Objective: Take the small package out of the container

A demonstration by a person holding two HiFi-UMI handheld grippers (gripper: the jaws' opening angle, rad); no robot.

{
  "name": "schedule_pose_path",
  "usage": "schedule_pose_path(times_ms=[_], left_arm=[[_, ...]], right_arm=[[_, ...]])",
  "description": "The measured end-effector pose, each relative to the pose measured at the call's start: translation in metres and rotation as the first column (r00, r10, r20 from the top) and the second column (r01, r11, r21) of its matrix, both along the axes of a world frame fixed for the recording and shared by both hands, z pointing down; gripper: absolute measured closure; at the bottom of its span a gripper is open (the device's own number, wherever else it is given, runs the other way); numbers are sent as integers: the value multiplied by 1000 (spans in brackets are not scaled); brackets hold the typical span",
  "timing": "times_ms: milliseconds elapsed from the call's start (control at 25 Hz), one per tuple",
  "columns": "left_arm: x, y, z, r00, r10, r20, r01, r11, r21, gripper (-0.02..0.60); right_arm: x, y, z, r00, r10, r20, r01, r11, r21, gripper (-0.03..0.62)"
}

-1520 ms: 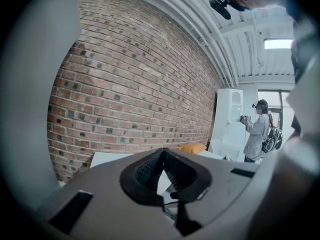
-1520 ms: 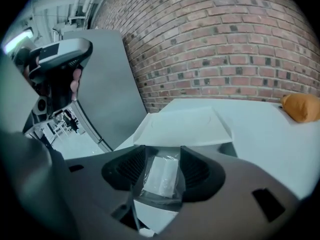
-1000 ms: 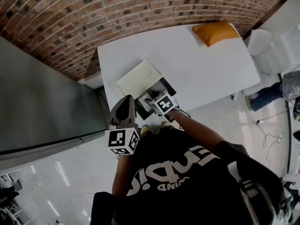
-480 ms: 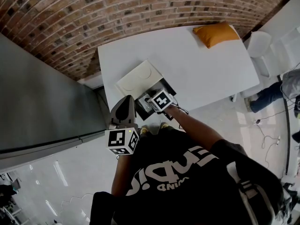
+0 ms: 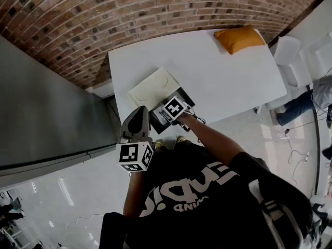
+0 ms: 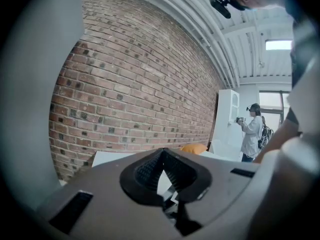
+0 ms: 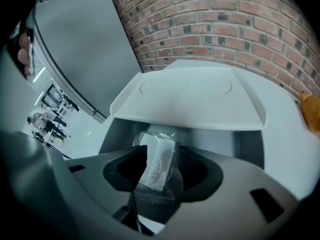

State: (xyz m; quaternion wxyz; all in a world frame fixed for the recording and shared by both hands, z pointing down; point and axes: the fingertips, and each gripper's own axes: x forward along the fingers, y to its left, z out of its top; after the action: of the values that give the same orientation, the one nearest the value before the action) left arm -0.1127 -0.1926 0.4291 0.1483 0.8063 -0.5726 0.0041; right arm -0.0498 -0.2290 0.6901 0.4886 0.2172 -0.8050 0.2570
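A dark container (image 5: 179, 98) with its white lid (image 5: 154, 88) folded open stands at the near edge of the white table (image 5: 218, 71). My right gripper (image 5: 167, 113) reaches into it. In the right gripper view a small clear package (image 7: 159, 159) with white contents lies inside the container (image 7: 250, 144), under the raised lid (image 7: 190, 96). It sits between the jaws of my right gripper (image 7: 161, 168), which are closing, with a thin gap still at each pad. My left gripper (image 5: 136, 123) hangs off the table's near-left edge, shut and empty (image 6: 162, 151).
An orange cushion (image 5: 239, 37) lies at the table's far right corner. A brick wall (image 5: 129, 9) runs behind the table and a grey panel (image 5: 46, 113) stands at left. A white chair (image 5: 286, 48) and floor cables are at right. A person (image 6: 251, 134) stands far off.
My right gripper has moved up and to the left, deeper over the container. The left gripper has stayed where it was.
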Motion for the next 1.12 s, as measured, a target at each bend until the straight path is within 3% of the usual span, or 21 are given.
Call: schedule_pose_path(times_ms=[840,1120], left_arm=[[-6,-16,6,1000,-4,-4,4,1000,-10,575],[-5,-21,8,1000,5,-6,-5,1000,-13,575]], right_arm=[[-4,-4,21,994,75,-79,-81,993,-87,374],[-11,-7,18,995,7,-101,-6,1000,12,379]])
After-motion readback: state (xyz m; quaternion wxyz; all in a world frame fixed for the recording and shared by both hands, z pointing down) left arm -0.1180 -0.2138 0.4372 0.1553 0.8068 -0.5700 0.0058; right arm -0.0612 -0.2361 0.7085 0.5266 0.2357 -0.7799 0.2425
